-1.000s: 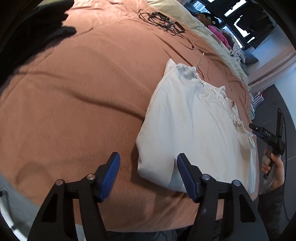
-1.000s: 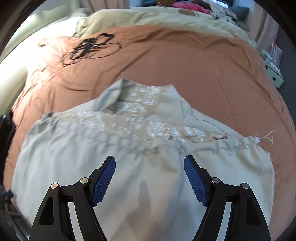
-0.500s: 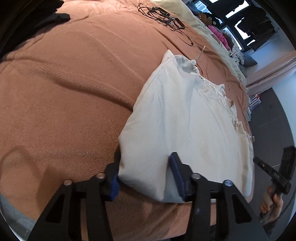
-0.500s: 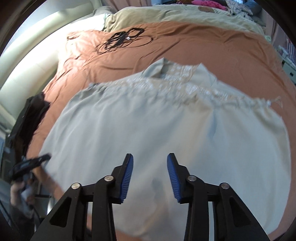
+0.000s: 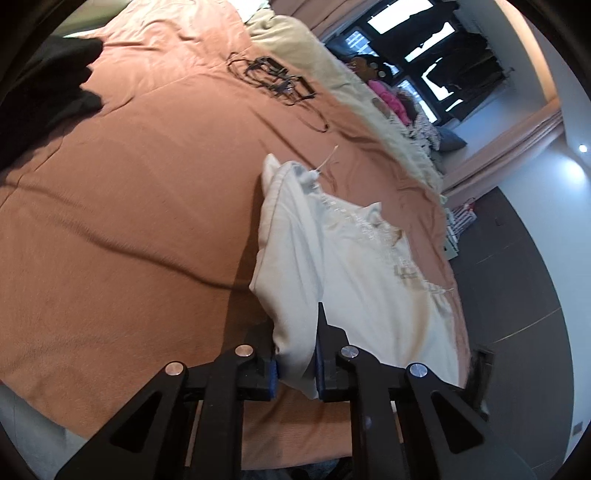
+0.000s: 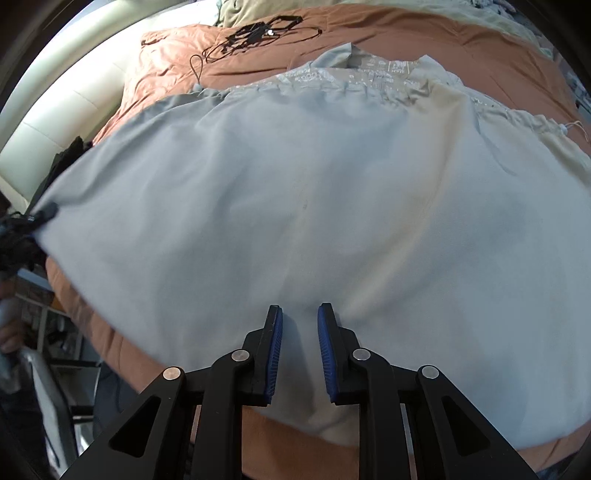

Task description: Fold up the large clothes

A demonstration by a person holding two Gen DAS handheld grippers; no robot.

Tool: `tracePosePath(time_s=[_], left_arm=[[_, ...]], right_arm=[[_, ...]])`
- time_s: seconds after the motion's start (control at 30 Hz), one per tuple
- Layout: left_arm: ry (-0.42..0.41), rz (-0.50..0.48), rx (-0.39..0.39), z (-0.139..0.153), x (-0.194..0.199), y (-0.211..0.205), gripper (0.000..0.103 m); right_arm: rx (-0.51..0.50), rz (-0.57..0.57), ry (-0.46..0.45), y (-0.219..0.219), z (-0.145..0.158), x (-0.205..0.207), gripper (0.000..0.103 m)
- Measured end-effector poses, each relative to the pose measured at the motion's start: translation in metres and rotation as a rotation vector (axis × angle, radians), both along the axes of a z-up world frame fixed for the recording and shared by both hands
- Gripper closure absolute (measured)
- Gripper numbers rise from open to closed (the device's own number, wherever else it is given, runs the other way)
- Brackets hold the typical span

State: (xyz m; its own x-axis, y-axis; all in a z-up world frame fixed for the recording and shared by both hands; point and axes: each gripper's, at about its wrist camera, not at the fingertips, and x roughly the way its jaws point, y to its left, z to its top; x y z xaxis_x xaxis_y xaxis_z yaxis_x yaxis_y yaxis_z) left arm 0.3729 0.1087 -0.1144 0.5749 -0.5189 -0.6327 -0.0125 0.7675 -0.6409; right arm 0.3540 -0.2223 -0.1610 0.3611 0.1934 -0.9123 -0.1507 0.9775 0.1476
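This is a bedroom in a home. A big bed has a brown blanket, with clothes piled along its far edge by a window.

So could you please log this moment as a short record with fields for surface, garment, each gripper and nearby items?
surface: brown bedspread
garment: white garment, partly folded, embroidered edge away from the grippers
left gripper: closed on the garment's near corner, jaws have just been closing
right gripper: pinching the near edge, jaws have just been closing
nearby: black cables; dark clothing
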Motion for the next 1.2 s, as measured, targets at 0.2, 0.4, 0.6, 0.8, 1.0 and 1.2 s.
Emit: tracePosePath(time_s=[0.2,0.4,0.6,0.8,1.0,1.2], left_arm=[[-0.053,-0.038,-0.069,0.035,0.008,-0.015,0.089],[-0.111,-0.097,-0.098,0.075,0.012,-0.044,0.091],[-0.176,-0.186,-0.096,0.116,0.014,-0.089,0.092],[-0.225,-0.269,-0.067,0.155,0.019,-0.140,0.093],[-0.260,-0.353,-0.033,0.183,0.022,-0.196,0.094],[-0.253,-0.453,0.003,0.191,0.030,-0.264,0.094]], right_arm=[[0.067,-0.052,0.006,-0.008,0.002,0.004,0.093],[0.136,-0.057,-0.022,-0.013,0.008,-0.026,0.093],[0.172,-0.071,-0.037,-0.017,0.001,-0.048,0.093],[0.243,-0.102,-0.039,-0.037,0.012,-0.055,0.093],[0.289,-0.166,-0.115,-0.081,0.040,-0.072,0.093],[0.332,-0.268,-0.170,-0.139,0.053,-0.093,0.093]])
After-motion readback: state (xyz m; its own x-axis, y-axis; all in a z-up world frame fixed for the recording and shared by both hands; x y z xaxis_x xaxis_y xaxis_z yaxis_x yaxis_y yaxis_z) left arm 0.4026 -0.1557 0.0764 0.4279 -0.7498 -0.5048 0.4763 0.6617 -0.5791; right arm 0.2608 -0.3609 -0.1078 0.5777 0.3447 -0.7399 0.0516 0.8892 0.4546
